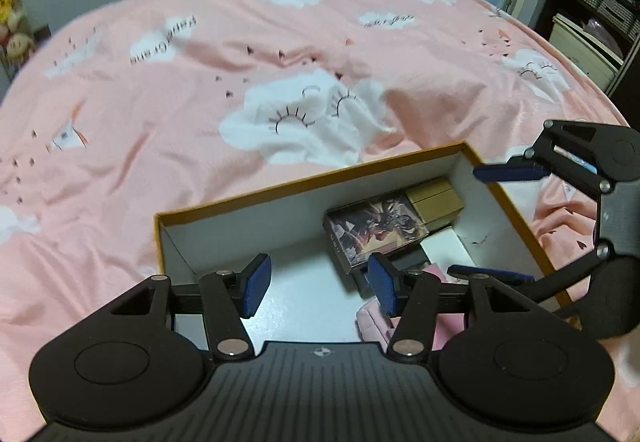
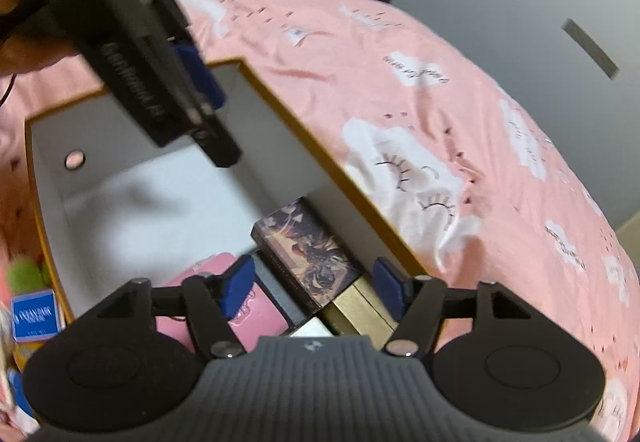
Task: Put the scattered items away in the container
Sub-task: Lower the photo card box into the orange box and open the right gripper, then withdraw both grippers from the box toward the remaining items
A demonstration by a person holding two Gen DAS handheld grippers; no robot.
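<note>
An orange-rimmed cardboard box (image 1: 312,179) with a white inside lies on the pink bed cover. In its right end lie an illustrated card box (image 1: 372,230), a gold box (image 1: 436,197) and a pink item (image 1: 368,326). My left gripper (image 1: 319,288) hangs open over the bare white floor of the box, nothing between its pads. My right gripper (image 1: 500,224) is open over the box's right end. In the right wrist view the right gripper (image 2: 314,290) stands open above the card box (image 2: 308,250) and gold box (image 2: 360,312), pads clear of both.
The pink cloud-print bed cover (image 1: 200,89) spreads all around the box. Left of the box rim (image 2: 304,133) lie a small blue carton (image 2: 34,316) and a green fuzzy item (image 2: 24,274). Dark shelves (image 1: 600,1) stand at the far right.
</note>
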